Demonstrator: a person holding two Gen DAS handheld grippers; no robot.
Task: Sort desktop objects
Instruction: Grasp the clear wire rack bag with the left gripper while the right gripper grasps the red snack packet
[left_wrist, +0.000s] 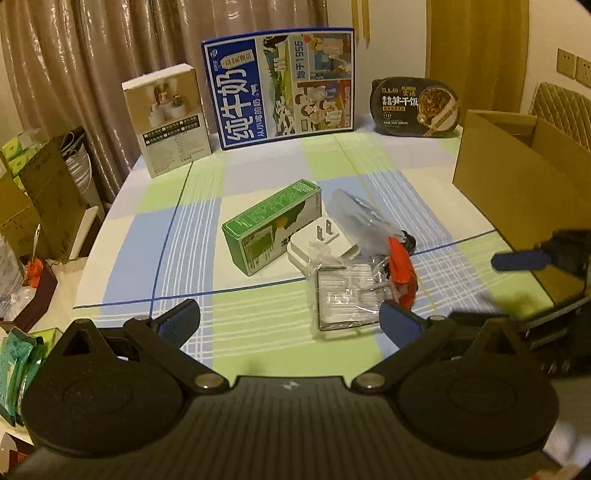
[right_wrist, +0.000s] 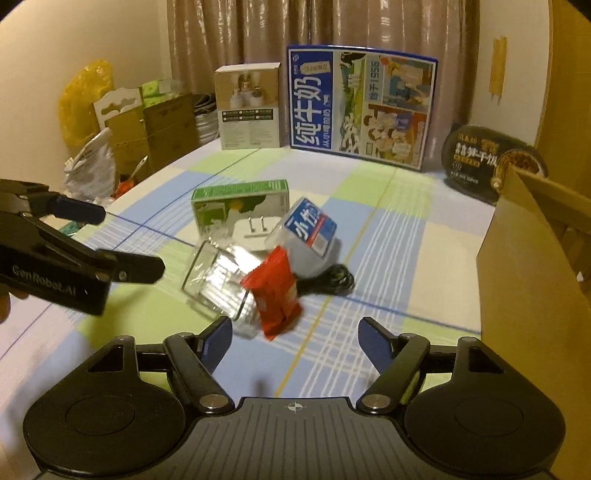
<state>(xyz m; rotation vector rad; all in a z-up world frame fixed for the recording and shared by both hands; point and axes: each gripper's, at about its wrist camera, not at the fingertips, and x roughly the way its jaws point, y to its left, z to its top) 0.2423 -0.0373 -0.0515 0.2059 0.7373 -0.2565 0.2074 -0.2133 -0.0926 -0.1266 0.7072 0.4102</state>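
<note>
Red packet (right_wrist: 275, 291) lies before right claw (right_wrist: 293, 341), jaws apart, empty.

Table (left_wrist: 258, 177) covered by a checked cloth in green, blue and cream squares with thin blue lines.

Far edge, left to right: a small beige box (left_wrist: 168, 118) upright, a big blue milk carton (left_wrist: 280, 85) upright, a dark oval meal tray (left_wrist: 417, 107) leaning.

Right side: an open cardboard box (left_wrist: 517, 173).

Middle, clustered close: a green box (left_wrist: 273, 225) lying flat, a white plug adapter (left_wrist: 321, 245) prongs up just right of it, a clear plastic case (left_wrist: 343, 299) nearer, a red packet (right_wrist: 275, 291) resting against the case, a clear pouch with a blue label (right_wrist: 308, 232), a black cord (right_wrist: 332, 282) on the cloth beside it.
</note>
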